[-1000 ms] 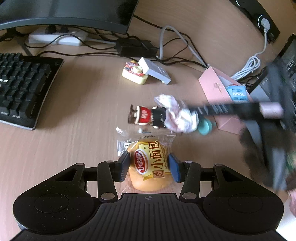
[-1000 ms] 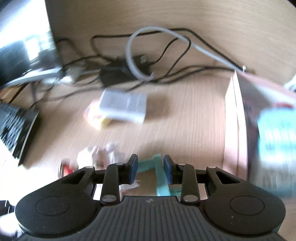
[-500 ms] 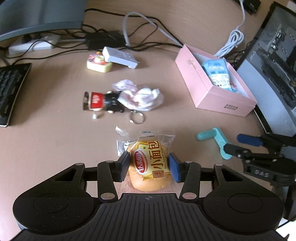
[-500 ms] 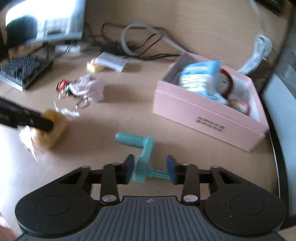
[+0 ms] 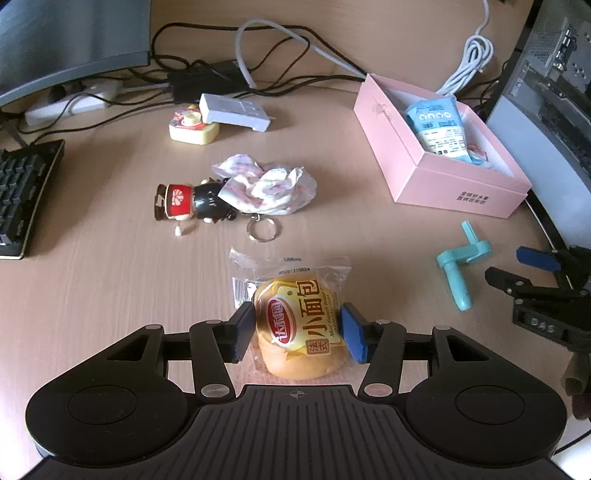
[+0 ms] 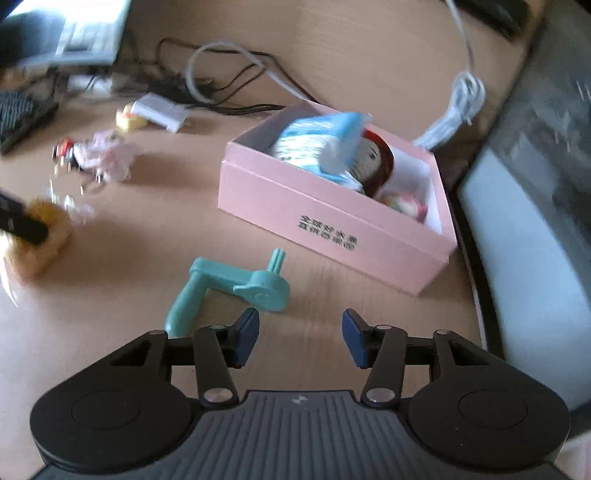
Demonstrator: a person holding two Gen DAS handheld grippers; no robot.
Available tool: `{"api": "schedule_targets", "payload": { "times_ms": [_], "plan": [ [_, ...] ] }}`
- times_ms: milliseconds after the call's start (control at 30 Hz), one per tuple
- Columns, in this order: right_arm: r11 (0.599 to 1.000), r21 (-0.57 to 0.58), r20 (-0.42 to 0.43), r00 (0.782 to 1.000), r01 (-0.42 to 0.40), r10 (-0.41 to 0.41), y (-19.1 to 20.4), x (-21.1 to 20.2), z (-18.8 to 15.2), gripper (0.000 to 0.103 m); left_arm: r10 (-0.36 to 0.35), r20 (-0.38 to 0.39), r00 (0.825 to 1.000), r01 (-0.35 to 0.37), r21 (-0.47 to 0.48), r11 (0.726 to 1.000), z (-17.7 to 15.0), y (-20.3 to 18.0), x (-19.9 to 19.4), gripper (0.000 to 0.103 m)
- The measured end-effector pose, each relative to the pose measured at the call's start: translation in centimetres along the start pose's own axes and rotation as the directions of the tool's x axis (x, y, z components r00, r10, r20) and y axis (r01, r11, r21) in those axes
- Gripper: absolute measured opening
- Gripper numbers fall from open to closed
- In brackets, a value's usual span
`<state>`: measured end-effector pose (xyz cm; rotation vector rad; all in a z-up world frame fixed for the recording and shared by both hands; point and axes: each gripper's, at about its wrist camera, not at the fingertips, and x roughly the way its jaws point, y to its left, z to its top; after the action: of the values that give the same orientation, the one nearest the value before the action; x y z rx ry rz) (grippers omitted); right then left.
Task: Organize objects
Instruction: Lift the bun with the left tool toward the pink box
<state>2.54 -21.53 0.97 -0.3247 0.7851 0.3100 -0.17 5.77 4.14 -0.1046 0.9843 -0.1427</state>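
A wooden desk (image 5: 92, 280) carries a keyboard (image 5: 22, 192) far left and cables (image 5: 266, 33) at the back. The pink box (image 5: 458, 184), right, holds a blue packet (image 5: 439, 129). The left gripper (image 5: 297, 332) clamps the bread packet (image 5: 301, 325); the right gripper (image 6: 300, 338) gapes empty beside the teal crank (image 6: 229, 284).

my left gripper (image 5: 299, 334) jaws clamped, low over the surface; right gripper (image 6: 300, 338) jaws spread, holding nothing.

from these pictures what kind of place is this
Most likely an office or home computer desk: a keyboard and monitor on the left, tangled cables with a power strip, and a computer case on the right.
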Motion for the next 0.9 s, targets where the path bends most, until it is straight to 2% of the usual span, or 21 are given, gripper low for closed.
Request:
{"api": "schedule_targets", "payload": {
  "times_ms": [100, 167, 233, 367, 567, 633, 700, 767, 900],
  "plan": [
    [0.993, 0.103, -0.002, 0.998, -0.06, 0.061, -0.6, -0.3, 0.1, 0.067, 0.002, -0.001, 1.0, -0.002, -0.003, 1.0, 0.0, 0.0, 0.0, 0.056],
    [0.984, 0.148, 0.007, 0.995, -0.096, 0.096, -0.6, -0.4, 0.2, 0.079, 0.003, 0.0, 1.0, -0.003, -0.002, 1.0, 0.0, 0.0, 0.0, 0.057],
    [0.979, 0.166, 0.027, 0.993, -0.122, 0.119, -0.3, -0.5, 0.4, 0.082, 0.003, 0.005, 1.0, -0.003, -0.001, 1.0, 0.0, 0.0, 0.0, 0.059],
    [0.979, 0.146, 0.053, 0.989, -0.143, 0.137, 0.9, 0.4, 1.2, 0.083, 0.005, 0.005, 1.0, -0.005, -0.006, 1.0, -0.2, 0.0, 0.3, 0.063],
    [0.976, 0.178, -0.013, 0.991, -0.129, 0.134, 1.8, 3.4, 2.2, 0.083, -0.022, -0.018, 1.0, 0.021, -0.055, 0.998, -0.4, 0.7, 0.8, 0.068],
    [0.979, 0.162, -0.012, 0.992, -0.124, 0.127, 2.2, 3.5, 2.1, 0.083, -0.025, -0.019, 1.0, 0.024, -0.044, 0.999, -0.4, 0.6, 0.8, 0.068],
    [0.983, 0.141, -0.016, 0.993, -0.115, 0.118, 2.3, 3.6, 1.9, 0.08, -0.025, -0.018, 1.0, 0.024, -0.038, 0.999, -0.4, 0.5, 0.8, 0.068],
    [0.984, 0.136, -0.015, 0.993, -0.117, 0.12, 2.1, 3.6, 2.0, 0.071, -0.019, -0.014, 1.0, 0.019, -0.032, 0.999, -0.5, 0.3, 0.8, 0.068],
    [0.986, 0.136, -0.015, 0.995, -0.099, 0.102, 1.8, 3.1, 2.0, 0.071, -0.006, -0.004, 1.0, 0.006, -0.003, 1.0, -0.6, -0.1, 0.9, 0.069]
  ]
}}
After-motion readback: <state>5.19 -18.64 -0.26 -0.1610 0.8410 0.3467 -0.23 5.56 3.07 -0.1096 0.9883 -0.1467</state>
